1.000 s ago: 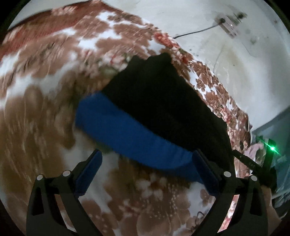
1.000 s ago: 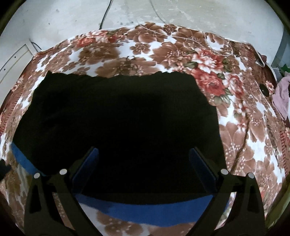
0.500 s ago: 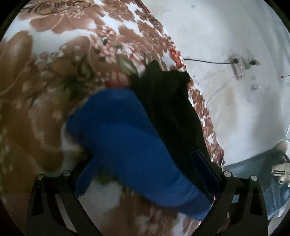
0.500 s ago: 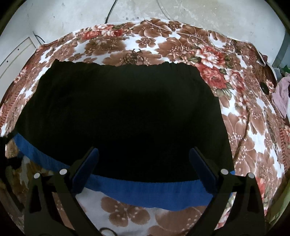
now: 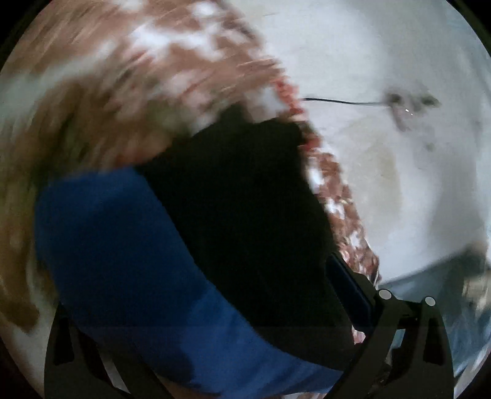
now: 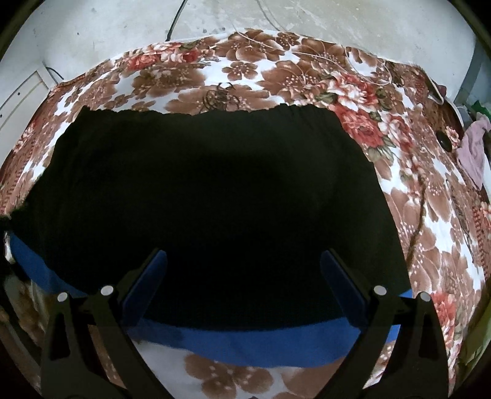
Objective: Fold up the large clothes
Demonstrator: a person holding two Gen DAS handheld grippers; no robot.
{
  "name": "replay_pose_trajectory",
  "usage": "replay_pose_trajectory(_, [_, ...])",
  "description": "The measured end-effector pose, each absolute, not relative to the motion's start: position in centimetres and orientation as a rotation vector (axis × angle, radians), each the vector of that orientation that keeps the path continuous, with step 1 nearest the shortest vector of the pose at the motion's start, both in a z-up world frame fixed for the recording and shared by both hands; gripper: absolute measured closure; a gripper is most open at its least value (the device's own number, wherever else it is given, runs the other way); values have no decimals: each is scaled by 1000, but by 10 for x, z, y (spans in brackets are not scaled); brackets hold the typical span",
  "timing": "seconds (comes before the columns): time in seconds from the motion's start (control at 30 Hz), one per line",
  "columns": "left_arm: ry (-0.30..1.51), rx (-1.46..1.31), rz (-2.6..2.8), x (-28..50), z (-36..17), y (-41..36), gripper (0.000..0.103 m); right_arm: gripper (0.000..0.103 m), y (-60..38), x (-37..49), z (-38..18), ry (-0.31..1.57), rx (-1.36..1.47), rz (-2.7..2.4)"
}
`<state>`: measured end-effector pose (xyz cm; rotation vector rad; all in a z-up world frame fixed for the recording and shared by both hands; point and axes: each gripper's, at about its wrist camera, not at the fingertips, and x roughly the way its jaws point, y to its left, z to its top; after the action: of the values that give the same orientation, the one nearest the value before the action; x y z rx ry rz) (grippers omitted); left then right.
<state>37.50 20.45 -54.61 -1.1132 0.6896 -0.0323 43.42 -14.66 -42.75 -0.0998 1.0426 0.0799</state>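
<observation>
A large black garment point(image 6: 214, 199) with a blue band point(image 6: 260, 340) along its near edge lies flat on a floral bedspread point(image 6: 245, 76). My right gripper point(image 6: 244, 285) is open just above the garment's near edge, the blue band below its fingers. In the blurred left wrist view the same garment point(image 5: 245, 199) fills the middle, its blue band point(image 5: 122, 261) close to the camera. My left gripper point(image 5: 211, 322) is open, the cloth lying between its jaws and covering the left finger; only the right finger point(image 5: 353, 291) shows.
The bed stands against a pale wall point(image 6: 337, 21) with a dark cable point(image 5: 337, 101) and a socket. A pink cloth point(image 6: 474, 153) and a small dark object point(image 6: 445, 139) lie at the bed's right side.
My left gripper has swung in onto the garment's left end, so the blue band now fills its view. My right gripper has moved slightly forward over the near edge.
</observation>
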Motion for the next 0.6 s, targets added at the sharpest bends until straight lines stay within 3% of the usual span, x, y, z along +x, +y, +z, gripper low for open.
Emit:
replay_pose_trajectory(0.13, [717,-1039,-6,389,-545,198,7,5,-136,442,-425,1026,-133,51])
replay_pose_trajectory(0.2, [743,-1024,0,397,-543,196,33,5,-130,447,-428,1029,-149,42])
replay_pose_trajectory(0.23, [757,-1034,-1,399,-544,198,63,5,-129,448,-429,1032,-153,38])
replay_pose_trajectory(0.27, [758,-1053,-14,398,-544,199,74,5,-128,449,-430,1032,-157,33])
replay_pose_trajectory(0.37, [764,-1007,-14,400,-533,196,86,5,-122,451,-438,1048,-182,19])
replay_pose_trajectory(0.6, [738,-810,9,403,-485,173,91,5,-126,447,-466,1064,-153,4])
